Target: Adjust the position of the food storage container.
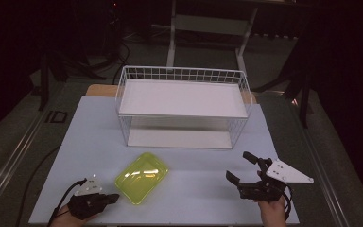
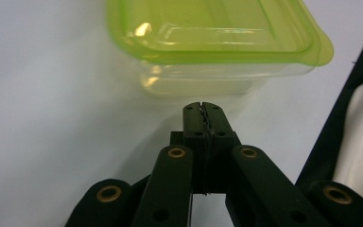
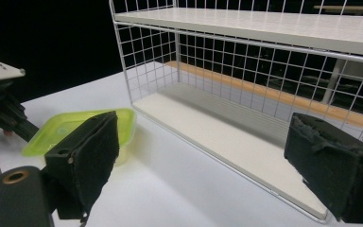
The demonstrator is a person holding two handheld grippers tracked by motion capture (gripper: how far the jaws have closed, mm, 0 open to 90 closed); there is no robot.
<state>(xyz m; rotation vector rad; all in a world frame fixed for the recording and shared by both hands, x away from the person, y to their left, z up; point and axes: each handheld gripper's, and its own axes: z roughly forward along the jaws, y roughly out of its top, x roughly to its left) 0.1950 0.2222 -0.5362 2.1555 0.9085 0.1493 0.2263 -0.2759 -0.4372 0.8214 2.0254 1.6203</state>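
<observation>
The left tongs (image 2: 202, 113) are clenched on nothing, tips just short of the box (image 2: 217, 42). The right tongs (image 1: 242, 166) gape wide, empty. The box, clear with a green lid, sits before the rack (image 1: 182, 75).

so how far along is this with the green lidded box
Barely begun. The green-lidded box sits on the table in front of the wire shelf rack, whose shelves hold nothing. The left claw is shut just short of the box, gripping nothing; the right claw waits open. Grasping and moving remain.
</observation>
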